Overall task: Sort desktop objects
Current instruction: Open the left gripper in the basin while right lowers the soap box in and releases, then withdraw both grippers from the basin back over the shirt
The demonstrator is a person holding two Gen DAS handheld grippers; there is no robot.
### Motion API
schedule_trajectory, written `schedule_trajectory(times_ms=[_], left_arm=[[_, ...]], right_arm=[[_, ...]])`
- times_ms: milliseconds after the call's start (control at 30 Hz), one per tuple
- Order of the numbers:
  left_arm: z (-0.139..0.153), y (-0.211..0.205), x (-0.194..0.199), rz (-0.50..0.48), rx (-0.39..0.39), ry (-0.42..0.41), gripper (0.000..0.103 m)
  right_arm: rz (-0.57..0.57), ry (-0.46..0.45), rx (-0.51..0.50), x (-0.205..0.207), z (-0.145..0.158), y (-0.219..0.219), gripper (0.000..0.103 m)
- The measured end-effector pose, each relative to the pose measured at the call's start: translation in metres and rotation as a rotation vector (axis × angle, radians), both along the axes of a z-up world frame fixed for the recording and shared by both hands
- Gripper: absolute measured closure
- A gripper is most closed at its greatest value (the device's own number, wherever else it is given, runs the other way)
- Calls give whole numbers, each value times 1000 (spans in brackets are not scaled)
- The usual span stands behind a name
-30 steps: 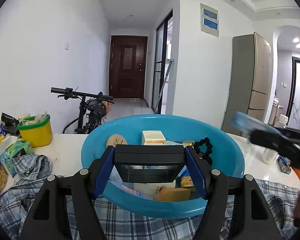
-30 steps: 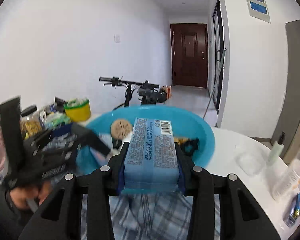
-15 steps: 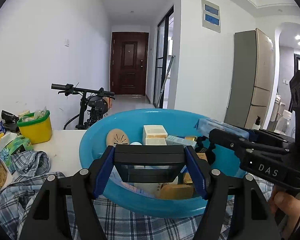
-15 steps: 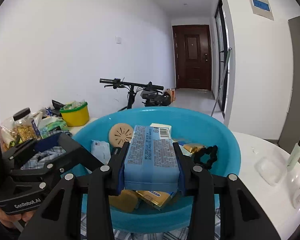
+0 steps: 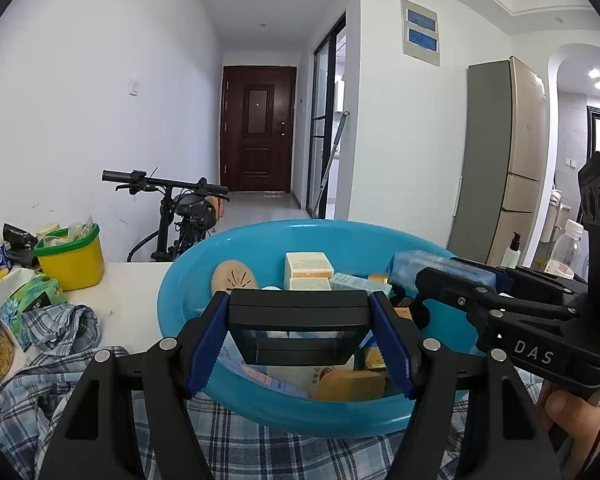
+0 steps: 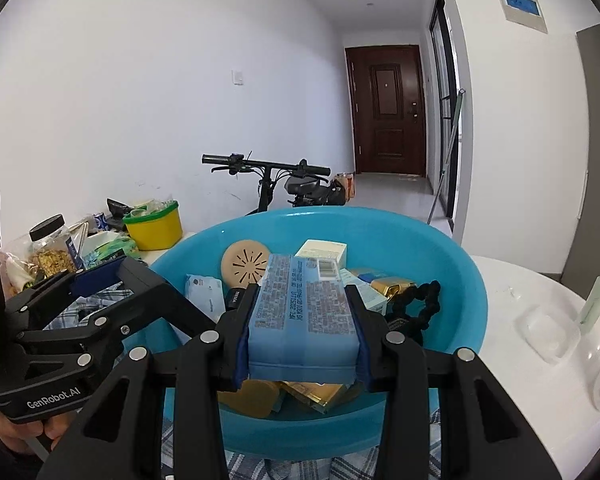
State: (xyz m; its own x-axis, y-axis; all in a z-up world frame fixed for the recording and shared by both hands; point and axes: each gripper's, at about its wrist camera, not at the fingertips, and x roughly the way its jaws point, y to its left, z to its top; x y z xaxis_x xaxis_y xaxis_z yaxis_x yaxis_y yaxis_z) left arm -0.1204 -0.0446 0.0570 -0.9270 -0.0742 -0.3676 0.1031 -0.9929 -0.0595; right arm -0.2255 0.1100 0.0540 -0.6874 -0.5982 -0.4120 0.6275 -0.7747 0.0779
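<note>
Blue packet [image 6: 303,316]: your right gripper [image 6: 302,326] has it clamped between both jaws, barcode side up, held above the near half of the blue basin [image 6: 474,300]. In the left wrist view the same packet [image 5: 432,270] shows at the basin's right side, with the right gripper [image 5: 496,308] reaching in from the right.

Your left gripper [image 5: 298,334] holds a black rectangular box [image 5: 298,330]; both blue pads [image 5: 204,340] press against its sides, and it sits over the basin's [image 5: 180,284] near rim.

Inside the basin lie a round tan disc [image 6: 246,266], a cream carton [image 6: 326,250], a black beaded ring [image 6: 424,304], gold-wrapped packs [image 6: 312,394] and a white wipes pouch [image 6: 204,298].

The basin rests on a plaid cloth [image 5: 260,452] spread over the white table [image 6: 512,292]. To the left stand a yellow tub [image 5: 72,258] and a tissue pack [image 5: 28,296].
</note>
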Motion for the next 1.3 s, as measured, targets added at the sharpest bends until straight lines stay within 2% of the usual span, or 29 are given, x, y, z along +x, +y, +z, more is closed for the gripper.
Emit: schedule_trajectory(times_ms=[233, 267, 300, 333, 400, 600, 900, 1067, 1100, 1133, 1200, 1233, 1300], left_arm=[[4, 1, 1, 19, -6, 8, 29], [5, 1, 1, 44, -15, 7, 14], [6, 1, 2, 62, -28, 11, 5], [7, 2, 3, 73, -41, 23, 0], [8, 3, 6, 84, -69, 44, 0], [4, 4, 1, 80, -86, 9, 0], [3, -9, 1, 87, -16, 10, 0], [2, -11, 0, 88, -1, -2, 0], [2, -10, 0, 88, -1, -2, 0], [2, -11, 0, 85, -1, -3, 0], [4, -15, 3, 81, 22, 7, 0], [4, -17, 4, 76, 38, 9, 0], [5, -21, 4, 91, 67, 0, 0]], right_arm=[[12, -7, 5, -1, -1, -1, 64], [14, -4, 4, -1, 0, -1, 64], [15, 3, 1, 1, 1, -1, 64], [19, 8, -5, 2, 2, -1, 64], [19, 14, -12, 3, 4, 0, 64], [20, 6, -6, 3, 2, -4, 64], [21, 26, -15, 7, 6, -3, 64], [40, 27, -32, 8, 8, -3, 63], [50, 21, -40, 7, 7, -3, 49], [39, 16, -42, 7, 7, -3, 41], [-72, 0, -22, 0, 6, 1, 0], [-104, -7, -30, -3, 6, 5, 0], [-49, -35, -100, -6, 5, 14, 0]])
